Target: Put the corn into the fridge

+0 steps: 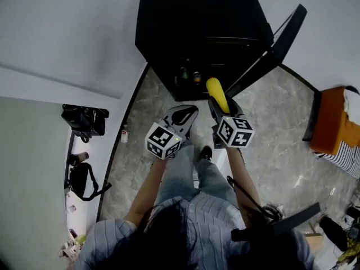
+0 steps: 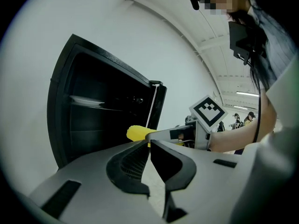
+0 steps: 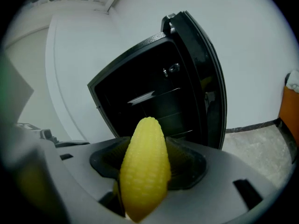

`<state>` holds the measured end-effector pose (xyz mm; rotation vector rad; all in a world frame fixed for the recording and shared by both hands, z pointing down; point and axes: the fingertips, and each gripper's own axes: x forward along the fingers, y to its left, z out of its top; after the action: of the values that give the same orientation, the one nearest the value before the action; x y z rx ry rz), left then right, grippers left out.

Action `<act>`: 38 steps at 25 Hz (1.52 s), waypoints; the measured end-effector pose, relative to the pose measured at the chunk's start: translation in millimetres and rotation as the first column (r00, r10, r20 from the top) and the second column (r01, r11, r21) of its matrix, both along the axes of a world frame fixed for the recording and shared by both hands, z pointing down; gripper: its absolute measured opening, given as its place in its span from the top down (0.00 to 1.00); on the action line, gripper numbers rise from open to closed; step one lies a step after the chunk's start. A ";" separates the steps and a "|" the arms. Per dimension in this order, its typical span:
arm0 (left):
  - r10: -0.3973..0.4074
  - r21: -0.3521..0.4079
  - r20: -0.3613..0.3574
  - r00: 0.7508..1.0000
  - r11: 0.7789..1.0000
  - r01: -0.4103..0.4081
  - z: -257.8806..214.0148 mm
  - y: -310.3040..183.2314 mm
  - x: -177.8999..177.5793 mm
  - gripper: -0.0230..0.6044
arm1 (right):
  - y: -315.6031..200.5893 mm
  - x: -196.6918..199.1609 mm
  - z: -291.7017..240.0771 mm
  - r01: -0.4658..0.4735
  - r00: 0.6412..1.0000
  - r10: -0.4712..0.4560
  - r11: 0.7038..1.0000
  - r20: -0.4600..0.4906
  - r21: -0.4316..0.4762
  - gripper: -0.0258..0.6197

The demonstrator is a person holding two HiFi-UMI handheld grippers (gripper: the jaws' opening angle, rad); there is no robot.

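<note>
Head view, looking steeply down: a person stands on a grey marbled floor [image 1: 140, 122] facing a black fridge [image 1: 197, 27] whose door [image 1: 273, 46] hangs open to the right. The right tool [image 1: 223, 107] is clamped on a yellow corn [image 1: 216, 93], which points towards the fridge opening and is held in the air just in front of it, not yet inside. The left tool [image 1: 185, 114] is held just beside it, its jaws drawn together with nothing between them. Two small bottles [image 1: 189, 75] stand low inside the fridge.

Right gripper view: the corn [image 3: 145, 167] stands upright between the jaws of the right tool [image 3: 145, 141], with the dark fridge [image 3: 154, 97] and its shelves behind it.

Left gripper view: the left tool [image 2: 149, 146] has its tips meeting; beyond them the corn [image 2: 137, 133] shows in front of the fridge [image 2: 98, 111]
</note>
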<state>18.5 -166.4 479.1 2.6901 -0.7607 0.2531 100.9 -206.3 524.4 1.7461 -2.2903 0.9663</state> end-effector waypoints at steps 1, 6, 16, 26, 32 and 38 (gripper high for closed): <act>0.004 -0.001 -0.002 1.000 1.000 -0.004 2.5 -3.7 0.8 0.95 | -6.1 2.4 6.1 -0.004 1.000 0.004 1.000 -0.011 -0.008 0.57; -0.001 -0.002 -0.005 1.000 1.000 0.001 10.4 -25.0 -3.2 0.95 | -42.3 4.9 37.3 -0.023 0.999 0.021 0.999 -0.039 -0.036 0.57; -0.032 0.006 -0.025 0.999 0.999 0.032 30.3 -58.8 -8.1 0.95 | -121.4 8.4 87.0 -0.003 0.989 -0.004 0.999 -0.145 -0.048 0.57; -0.007 -0.007 -0.008 1.000 1.000 0.007 63.6 -70.6 -13.8 0.95 | -170.5 21.3 130.3 -0.070 0.980 0.056 0.995 -0.191 -0.069 0.58; 0.016 -0.010 0.004 1.000 1.000 -0.016 69.0 -73.1 -14.5 0.95 | -182.9 23.2 143.4 -0.081 0.974 0.063 0.994 -0.218 -0.079 0.58; 0.044 -0.019 0.005 0.999 0.999 -0.044 74.1 -70.5 -10.3 0.95 | -194.1 21.7 143.9 -0.070 0.969 0.048 0.994 -0.243 -0.081 0.58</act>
<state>8.2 -236.9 553.2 2.6919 -0.6975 0.2769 122.7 -400.4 668.3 1.7942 -2.0261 0.8013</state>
